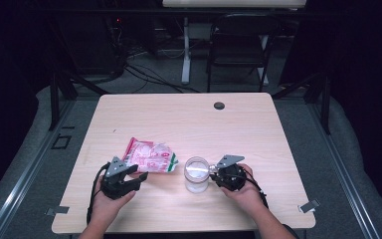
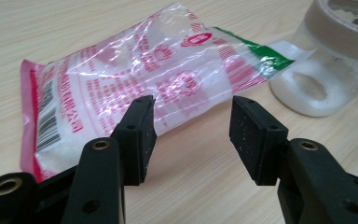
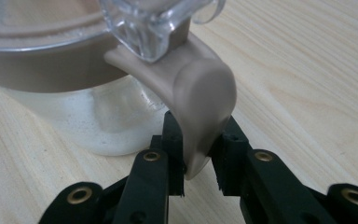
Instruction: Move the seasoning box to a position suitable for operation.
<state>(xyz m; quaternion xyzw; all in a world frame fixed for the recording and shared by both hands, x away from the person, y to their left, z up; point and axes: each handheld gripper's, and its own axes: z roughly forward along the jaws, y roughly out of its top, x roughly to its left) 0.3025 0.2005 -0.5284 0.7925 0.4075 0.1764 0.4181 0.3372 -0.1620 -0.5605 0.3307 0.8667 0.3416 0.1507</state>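
Observation:
A clear plastic bag [image 1: 149, 157] with red print, a green end and white grains lies flat on the wooden table [image 1: 189, 119], left of centre. To its right stands a clear jar [image 1: 196, 175] holding some white grains, with a beige rim. My left gripper [image 1: 140, 176] sits just in front of the bag. In the left gripper view, the left gripper [image 2: 191, 135] is open, apart from the bag [image 2: 135, 88], and the jar [image 2: 326, 70] is at upper right. My right gripper [image 3: 198, 161] is shut on the jar's beige latch tab [image 3: 200, 98] at the jar [image 3: 88, 116] side.
A black grommet [image 1: 219, 105] is set in the far part of the table. Metal clips [image 1: 309, 205] stick out at the near corners. Behind the table stand a black folding chair [image 1: 238, 45] and loose cables on the floor.

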